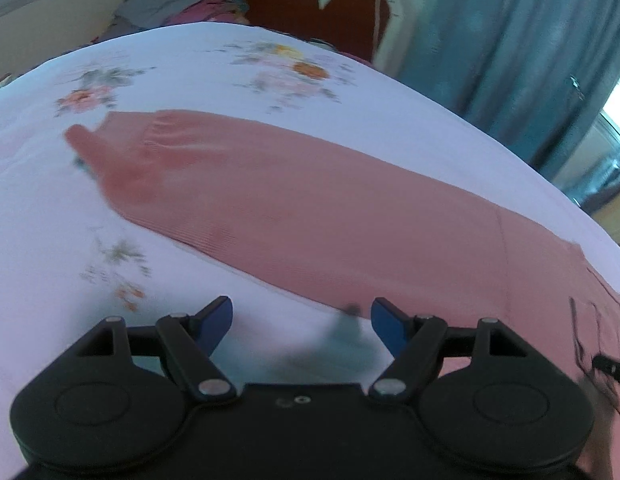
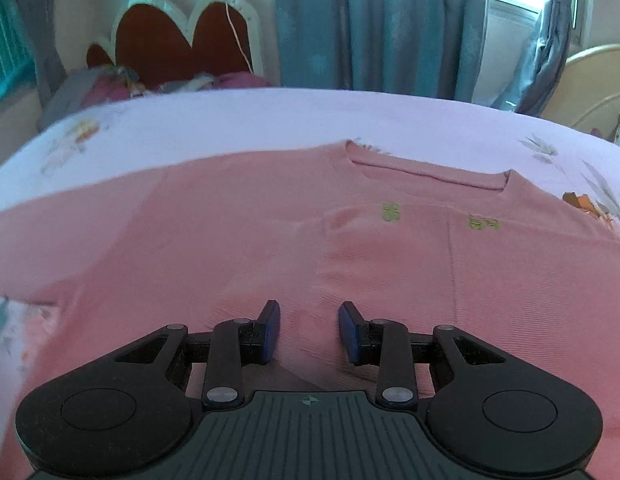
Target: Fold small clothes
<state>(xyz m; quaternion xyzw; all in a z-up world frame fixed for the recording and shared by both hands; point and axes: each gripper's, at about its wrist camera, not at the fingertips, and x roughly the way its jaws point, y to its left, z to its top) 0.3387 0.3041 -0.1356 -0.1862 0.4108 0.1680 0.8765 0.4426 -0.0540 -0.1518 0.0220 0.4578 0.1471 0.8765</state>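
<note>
A pink knitted sweater lies flat on the bed, neckline toward the far side, small green marks on the chest. In the left wrist view its long sleeve stretches from the cuff at upper left down to the body at lower right. My left gripper is open and empty, hovering over the sheet just beside the sleeve's near edge. My right gripper is open and empty, low over the sweater's body near its lower hem.
The bed has a white floral sheet. A red and white headboard with pillows stands at the far left. Blue curtains and a window lie beyond the bed. A cream furniture piece stands at the right.
</note>
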